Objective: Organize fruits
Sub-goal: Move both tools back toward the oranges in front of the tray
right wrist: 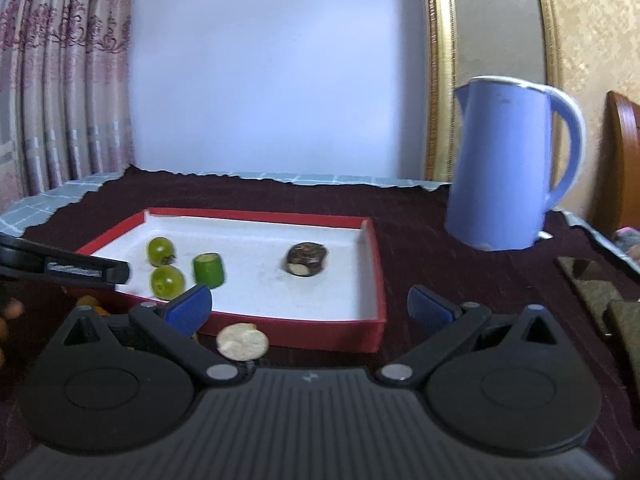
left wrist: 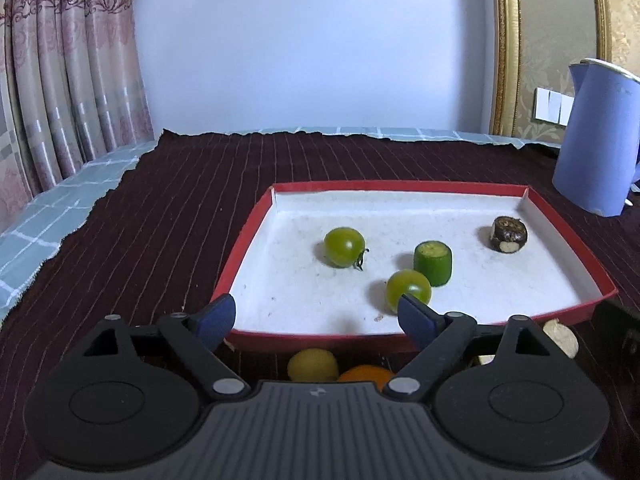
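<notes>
A red-rimmed white tray (left wrist: 240, 240) (right wrist: 376, 264) lies on the dark cloth. In it are two green tomatoes (left wrist: 343, 246) (left wrist: 407, 287), a green cucumber stub (left wrist: 433, 262) (right wrist: 208, 269) and a dark brown chunk (left wrist: 508, 234) (right wrist: 306, 259). My left gripper (left wrist: 318, 316) is open and empty over the tray's near edge. Below it, outside the tray, lie a yellow fruit (left wrist: 313, 365) and an orange fruit (left wrist: 366, 374). A pale round slice (left wrist: 562, 336) (right wrist: 242, 341) lies in front of the tray. My right gripper (right wrist: 310, 308) is open and empty above that slice and the tray's near right corner.
A blue kettle (left wrist: 596, 136) (right wrist: 508, 164) stands right of the tray. The left gripper's finger (right wrist: 80, 270) reaches in from the left in the right wrist view. Dark mats (right wrist: 596, 288) lie at the far right. Curtains (left wrist: 60, 80) hang at the left.
</notes>
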Tool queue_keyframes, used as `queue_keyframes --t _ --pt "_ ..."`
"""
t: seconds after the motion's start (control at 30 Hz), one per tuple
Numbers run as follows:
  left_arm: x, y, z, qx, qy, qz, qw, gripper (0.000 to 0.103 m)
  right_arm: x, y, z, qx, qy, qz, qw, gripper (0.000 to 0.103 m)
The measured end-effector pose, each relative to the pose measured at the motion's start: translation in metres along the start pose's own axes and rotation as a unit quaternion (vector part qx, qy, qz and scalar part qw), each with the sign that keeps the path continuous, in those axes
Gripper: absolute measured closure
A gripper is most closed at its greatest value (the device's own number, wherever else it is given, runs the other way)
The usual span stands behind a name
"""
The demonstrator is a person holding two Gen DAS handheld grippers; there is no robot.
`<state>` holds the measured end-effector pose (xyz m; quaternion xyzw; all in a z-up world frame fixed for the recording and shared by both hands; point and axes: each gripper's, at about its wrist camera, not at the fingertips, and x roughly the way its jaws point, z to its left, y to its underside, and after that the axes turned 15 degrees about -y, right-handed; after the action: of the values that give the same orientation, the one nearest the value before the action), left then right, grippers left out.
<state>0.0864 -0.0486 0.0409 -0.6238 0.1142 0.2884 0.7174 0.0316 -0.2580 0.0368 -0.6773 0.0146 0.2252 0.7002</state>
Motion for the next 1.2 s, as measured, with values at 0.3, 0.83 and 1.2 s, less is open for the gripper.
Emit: queue_keyframes --t 0.3,0.83,1.2 --pt "-0.007 0.012 -0.003 0.014 -0.017 0.006 0.9997 0.013 -0.007 0.003 -0.001 0.016 -0.019 -0.011 1.000 0.000" --pt "-0.012 0.032 0.017 0.004 0.032 0.000 0.9995 0.013 -0.015 0.010 0.009 -0.009 -0.012 0.013 1.000 0.000" --pt "-0.022 0.044 0.018 0.032 0.081 -0.002 0.9962 0.013 -0.015 0.014 0.019 -0.025 -0.022 0.010 0.999 0.000"
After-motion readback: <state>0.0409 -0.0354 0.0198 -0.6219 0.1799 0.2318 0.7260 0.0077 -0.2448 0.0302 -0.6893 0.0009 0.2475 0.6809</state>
